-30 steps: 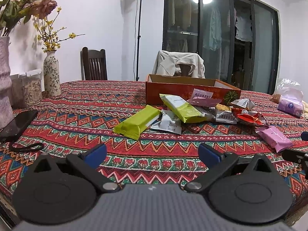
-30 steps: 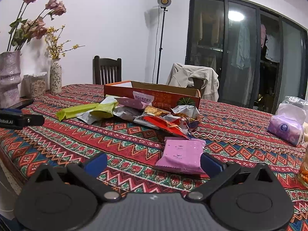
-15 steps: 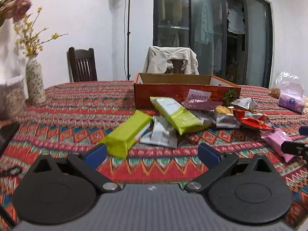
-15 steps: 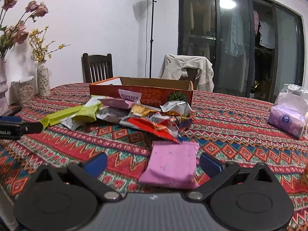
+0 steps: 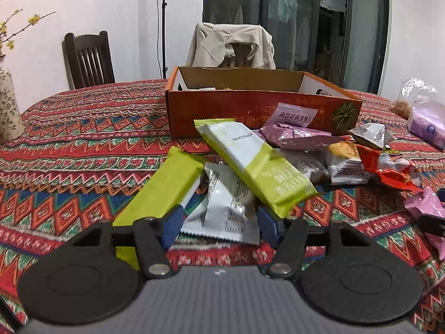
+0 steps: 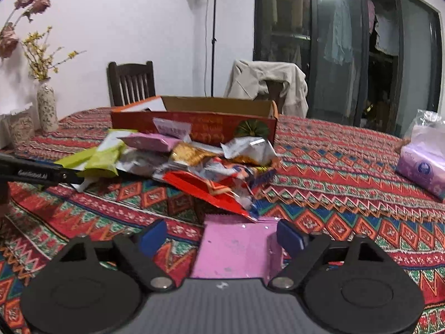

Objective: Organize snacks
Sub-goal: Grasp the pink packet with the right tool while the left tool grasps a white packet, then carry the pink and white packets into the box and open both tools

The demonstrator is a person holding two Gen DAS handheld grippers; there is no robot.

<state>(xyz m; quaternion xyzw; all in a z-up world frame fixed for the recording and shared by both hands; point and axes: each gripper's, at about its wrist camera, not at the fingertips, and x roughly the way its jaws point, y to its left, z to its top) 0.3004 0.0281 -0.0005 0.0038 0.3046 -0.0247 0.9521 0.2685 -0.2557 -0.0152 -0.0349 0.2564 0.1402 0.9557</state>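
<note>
The left tool [image 5: 219, 226] is closing, its blue pads set either side of the near end of a silver-white snack packet [image 5: 226, 208] that lies flat on the counter [image 5: 69, 150]; the pads look just short of its edges, though contact on the right side is hard to judge. A lime-green bar [image 5: 161, 192] lies just left of the packet, its near end hidden behind the left finger. A second green-and-white bar [image 5: 256, 164] rests tilted across the packet's far end.

The right tool [image 6: 219, 235] is also closing, with a pink packet [image 6: 233, 247] between its fingers. The right pad sits at the packet's right edge, while the left pad stands clearly apart from it, so nothing is gripped yet. The packet's near end is cut off by the tool's body.

Beyond both tools a heap of mixed wrappers [image 6: 205, 164] lies against the front wall of an open orange cardboard box [image 6: 194, 122]. The box's contents are mostly hidden by its wall. A purple tissue pack [image 6: 422, 167] sits well to the right, and the left tool's finger shows at the left edge of the right wrist view.
</note>
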